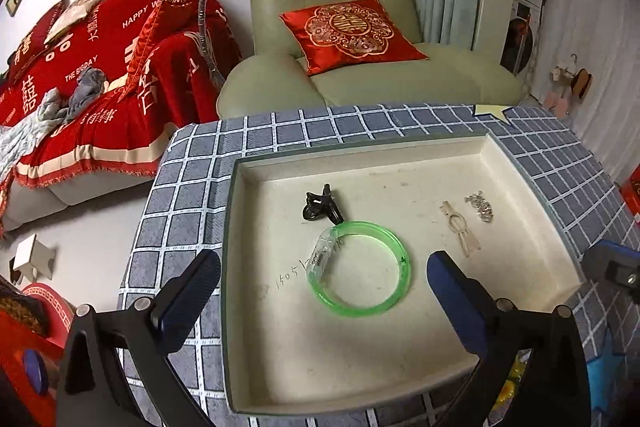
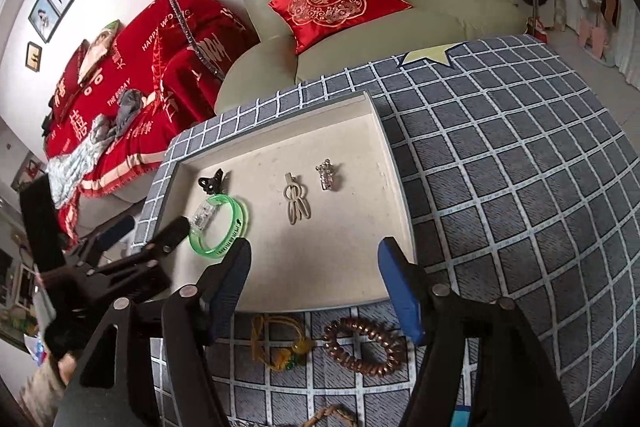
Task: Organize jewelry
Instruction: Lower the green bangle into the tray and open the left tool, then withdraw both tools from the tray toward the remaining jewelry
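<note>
a table under a grey checked cloth [image 2: 500, 163] carries a shallow cream tray [image 1: 400, 155], which fills the ground ahead of both pairs of fingers. the left gripper [image 1: 324, 291] stands released, jaws spread wide and empty, one finger [image 1: 192, 291] over the tray's left rim and the other [image 1: 452, 291] above the tray floor. the right gripper [image 2: 316, 279] is likewise released, jaws parted with nothing between them, its tips level with the tray's near rim. inside the tray, a green bangle [image 1: 360, 267] with a clear tag lies flat between and just ahead of the left fingertips, touching neither; in the right wrist view it sits just beyond the left-hand fingertip. a black hair claw [image 1: 322, 207] rests beyond the bangle, touching its far edge. a pale hair clip [image 1: 458, 229] lies ahead of the left gripper's right-hand finger, and a small silver chain piece [image 1: 480, 207] lies just beside it, farther right. outside the tray, on the cloth beneath the right gripper's fingers, lie a brown coiled hair tie [image 2: 364, 347] and a yellow cord bracelet [image 2: 280, 347], near each other.
</note>
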{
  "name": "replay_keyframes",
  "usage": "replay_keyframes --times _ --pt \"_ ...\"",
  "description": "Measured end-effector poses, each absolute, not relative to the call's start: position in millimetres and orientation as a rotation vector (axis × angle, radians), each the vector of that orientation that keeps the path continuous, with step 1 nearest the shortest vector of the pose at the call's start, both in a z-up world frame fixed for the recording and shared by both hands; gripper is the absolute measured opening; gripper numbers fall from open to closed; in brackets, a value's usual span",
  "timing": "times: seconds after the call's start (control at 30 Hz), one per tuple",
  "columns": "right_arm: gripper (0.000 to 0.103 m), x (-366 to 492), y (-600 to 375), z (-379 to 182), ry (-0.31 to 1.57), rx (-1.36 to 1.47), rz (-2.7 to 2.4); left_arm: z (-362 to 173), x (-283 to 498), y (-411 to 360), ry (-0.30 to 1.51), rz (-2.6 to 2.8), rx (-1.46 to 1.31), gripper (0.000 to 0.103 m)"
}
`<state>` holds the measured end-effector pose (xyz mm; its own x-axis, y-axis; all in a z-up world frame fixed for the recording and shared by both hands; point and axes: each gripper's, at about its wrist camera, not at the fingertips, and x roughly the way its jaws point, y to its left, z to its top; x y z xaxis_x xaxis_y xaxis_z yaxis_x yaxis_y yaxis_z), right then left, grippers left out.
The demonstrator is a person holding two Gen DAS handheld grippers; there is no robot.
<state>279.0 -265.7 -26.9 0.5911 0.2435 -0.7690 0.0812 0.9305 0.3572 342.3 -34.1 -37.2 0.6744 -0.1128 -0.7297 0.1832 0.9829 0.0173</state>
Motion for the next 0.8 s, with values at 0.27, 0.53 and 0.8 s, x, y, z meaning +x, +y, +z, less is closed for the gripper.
replay_keyframes --times 0.27,0.53,0.8 --pt "0.103 255.1 -262.1 -16.0 0.882 0.338 0.086 -24.2 310.2 -12.9 0.791 -0.173 0.034 0.103" --pt "0.103 228.0 -262.4 -6.1 0.874 0.331 0.121 -29.7 268.8 5.3 0.848 -0.196 -0.011 0.103" --pt "0.103 197.6 -269.3 -12.5 0.931 0.314 0.099 -43.2 227.5 6.4 0.892 -0.204 0.024 0.103"
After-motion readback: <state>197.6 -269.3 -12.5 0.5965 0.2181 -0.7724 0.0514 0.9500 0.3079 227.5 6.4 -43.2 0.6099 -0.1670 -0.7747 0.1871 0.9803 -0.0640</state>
